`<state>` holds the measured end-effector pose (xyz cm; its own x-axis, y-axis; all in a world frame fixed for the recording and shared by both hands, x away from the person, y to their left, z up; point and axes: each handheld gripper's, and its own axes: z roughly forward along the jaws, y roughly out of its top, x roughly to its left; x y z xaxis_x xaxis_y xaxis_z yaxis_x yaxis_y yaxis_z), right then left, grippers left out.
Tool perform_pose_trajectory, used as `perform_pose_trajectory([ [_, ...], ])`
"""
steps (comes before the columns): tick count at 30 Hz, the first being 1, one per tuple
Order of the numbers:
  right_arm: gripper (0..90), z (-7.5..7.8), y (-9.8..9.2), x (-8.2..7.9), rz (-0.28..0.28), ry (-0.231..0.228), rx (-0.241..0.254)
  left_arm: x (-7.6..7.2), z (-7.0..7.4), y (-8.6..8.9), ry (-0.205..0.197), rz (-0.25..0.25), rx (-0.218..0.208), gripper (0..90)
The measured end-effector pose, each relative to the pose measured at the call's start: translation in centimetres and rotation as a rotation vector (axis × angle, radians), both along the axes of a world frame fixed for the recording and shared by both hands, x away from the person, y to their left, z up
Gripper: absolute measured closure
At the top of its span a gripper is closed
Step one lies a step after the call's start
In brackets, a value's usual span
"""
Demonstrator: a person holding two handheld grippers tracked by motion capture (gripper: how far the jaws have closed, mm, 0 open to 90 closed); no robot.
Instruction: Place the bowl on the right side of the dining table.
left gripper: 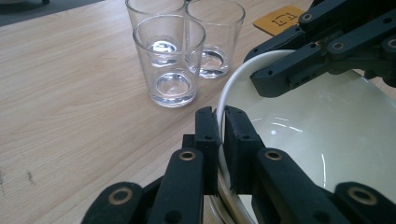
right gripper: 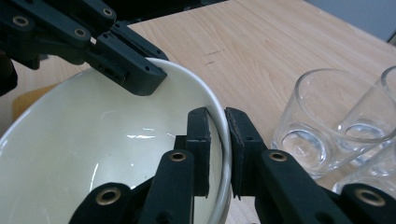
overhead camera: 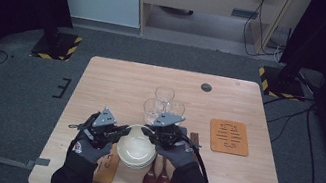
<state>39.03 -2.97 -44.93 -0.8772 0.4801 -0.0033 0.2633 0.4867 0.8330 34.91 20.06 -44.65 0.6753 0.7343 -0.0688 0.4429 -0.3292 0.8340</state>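
Your left gripper [overhead camera: 119,132] and right gripper [overhead camera: 154,131] stand at opposite sides of the top bowl [overhead camera: 134,145] of a white stack, near the table's [overhead camera: 116,83] front edge. Ahead of both sets of jaws the bare wood runs to the far edge. Room is tight just beyond your right gripper, where three empty glass tumblers [overhead camera: 163,104] stand clustered, close to the bowl's far rim but apart from it.

In the left gripper view, your left gripper [left gripper: 221,140] is clamped narrow on the bowl's rim [left gripper: 224,100], one jaw outside the wall and one inside, with the pads pressing. The nearest tumbler [left gripper: 169,60] stands just ahead of the jaws and to their left.

In the right gripper view, your right gripper [right gripper: 219,149] straddles the opposite rim [right gripper: 219,109] the same way. A thin gap shows between the rim and the outer pad, so the jaws are narrow but not squeezing.

Behind your right gripper, toward you, three dark red spoons [overhead camera: 159,180] lie side by side. An orange coaster [overhead camera: 229,136] sits well off to that gripper's right, and another orange coaster [overhead camera: 106,165] lies behind your left gripper, partly under the stack. Both carry dark markings too small to read.
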Motion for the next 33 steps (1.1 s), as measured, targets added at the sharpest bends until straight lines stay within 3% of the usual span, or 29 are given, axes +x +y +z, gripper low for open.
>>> perform_pose_trajectory([
  [6,83.2,0.9,-0.7,-0.2,0.016,-0.020,0.037,-0.1,0.7,0.1,-0.017,-0.013,-0.040,83.8],
  [11,83.2,1.6,-1.0,-0.5,0.012,-0.038,0.034,-0.1,0.9,0.1,-0.017,-0.021,-0.072,82.9],
  [15,83.2,1.5,-1.1,-0.5,0.011,-0.041,0.028,0.1,0.6,-0.1,0.002,-0.021,-0.074,79.2],
  [20,83.1,2.1,-1.1,-0.7,0.015,-0.043,0.066,0.4,0.3,-0.5,0.026,-0.031,-0.068,76.9],
  [25,82.9,2.4,-1.0,-0.8,0.012,-0.059,0.062,0.3,0.6,-0.5,0.017,-0.009,-0.054,81.6],
  [30,81.2,2.5,-1.1,-0.8,0.011,-0.042,0.080,0.0,0.9,-0.6,-0.010,0.000,-0.051,81.6],
  [33,79.4,2.9,-1.1,-0.9,0.003,-0.042,0.064,-0.1,1.1,-0.8,-0.025,0.006,-0.041,81.5],
])
